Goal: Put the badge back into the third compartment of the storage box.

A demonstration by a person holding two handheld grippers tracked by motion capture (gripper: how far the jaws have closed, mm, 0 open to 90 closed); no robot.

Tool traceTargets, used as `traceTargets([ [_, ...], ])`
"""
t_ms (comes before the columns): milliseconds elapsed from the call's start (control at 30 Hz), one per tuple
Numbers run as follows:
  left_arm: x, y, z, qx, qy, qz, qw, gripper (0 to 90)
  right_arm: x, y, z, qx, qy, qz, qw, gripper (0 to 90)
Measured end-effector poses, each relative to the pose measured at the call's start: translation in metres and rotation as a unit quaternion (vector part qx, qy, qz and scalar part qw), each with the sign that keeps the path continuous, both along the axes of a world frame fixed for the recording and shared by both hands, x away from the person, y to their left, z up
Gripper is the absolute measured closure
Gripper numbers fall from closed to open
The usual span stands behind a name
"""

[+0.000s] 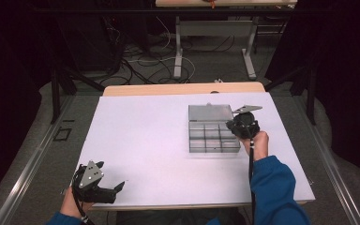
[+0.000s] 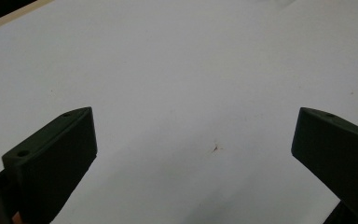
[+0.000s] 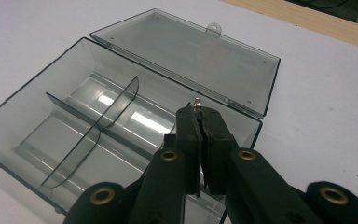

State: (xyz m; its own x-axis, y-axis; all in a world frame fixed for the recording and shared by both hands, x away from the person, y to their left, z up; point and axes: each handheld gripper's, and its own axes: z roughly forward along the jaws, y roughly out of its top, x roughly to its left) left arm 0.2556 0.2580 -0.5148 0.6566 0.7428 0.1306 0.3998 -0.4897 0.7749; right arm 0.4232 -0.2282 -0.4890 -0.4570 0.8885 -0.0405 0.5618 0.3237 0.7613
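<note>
- Smoke-grey translucent plastic: the compartment box (image 3: 88, 135) lies open on the right half of the table, its lid (image 3: 191, 56) folded flat on the far side with a small latch tab (image 3: 213, 29) at the lid's outer edge.
- Interior: thin dividers (image 3: 93, 126) split the tray into compartments; those that can be seen hold nothing.
- Small metal piece (image 3: 196, 101): a tiny silvery item stands pinched at the very tips of the right gripper (image 3: 199, 114), whose jaws are pressed together on it; what the item is cannot be told at this size.
- Key relation: the pinched piece hangs over the tray's right end, close to the hinge side, so the compartments lie directly below and ahead of the jaw tips. The box's long axis runs left to right across the table, roughly crosswise to the line of the jaws.
- Nearer hand: the right gripper (image 1: 243, 125) is at the box (image 1: 213, 136); the left gripper (image 1: 104, 187) rests well apart at the near left corner, jaws spread wide over bare surface.
- Judgement: a release into a compartment appears to be the likely next move, calling for a small descent only.
- Surface: a white tabletop (image 1: 140, 140), matte, with one faint brown speck (image 2: 216, 148) between the left jaws and a pale wooden edge (image 1: 183, 88) at the far side.
- Room: dim, with loose cables (image 1: 140, 65) on the floor beyond, and a second table (image 1: 215, 28) farther off.
</note>
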Motion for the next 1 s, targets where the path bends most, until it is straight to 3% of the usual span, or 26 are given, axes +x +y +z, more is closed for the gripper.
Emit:
traceTargets([
  [933,0.000,0.000,0.000,0.000,0.003,-0.002,1.0000,0.3,0.021,0.002,-0.024,-0.015,0.031,-0.022,0.9992,87.7],
  [1000,0.000,0.000,0.000,0.000,0.004,-0.002,1.0000,0.3,0.022,0.002,-0.026,-0.024,0.029,-0.016,0.9992,87.7],
])
